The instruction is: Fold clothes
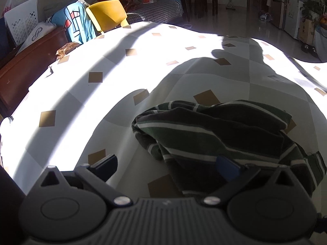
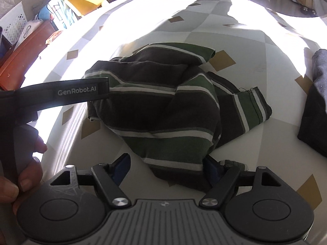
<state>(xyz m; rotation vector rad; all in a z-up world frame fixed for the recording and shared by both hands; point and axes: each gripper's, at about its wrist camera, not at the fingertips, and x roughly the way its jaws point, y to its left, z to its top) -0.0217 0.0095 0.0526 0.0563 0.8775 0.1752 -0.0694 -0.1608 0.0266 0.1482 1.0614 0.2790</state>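
Striped shirt (image 2: 163, 106), dark with green and white bands, crumpled in a loose heap on the tablecloth (image 1: 67, 94), near the front edge and inside a person's shadow. Left gripper (image 1: 166, 166) low over the cloth with fingers spread wide; left finger (image 1: 106, 166) above bare tablecloth, right finger's blue pad against the near edge of the shirt, nothing clamped between them. Right gripper (image 2: 167, 168) likewise spread wide, left finger (image 2: 121, 168) over bare cloth, right finger at the near hem of the shirt where the fabric bunches around it; whether it presses the fabric or only sits beside it, impossible to tell. In the right wrist view, the left tool's black arm with white lettering across the left side of the heap, and a hand (image 2: 18, 175) wrapped around its handle at the lower left. Dark folded garment (image 2: 314, 106) at the right edge of the table, apart from the striped one. Beyond the far edge, a yellow chair (image 1: 107, 14), a blue patterned cloth (image 1: 75, 23) beside it, and a white perforated basket (image 1: 21, 21) against the wall. Strong sunlight across the left and far parts of the tablecloth.
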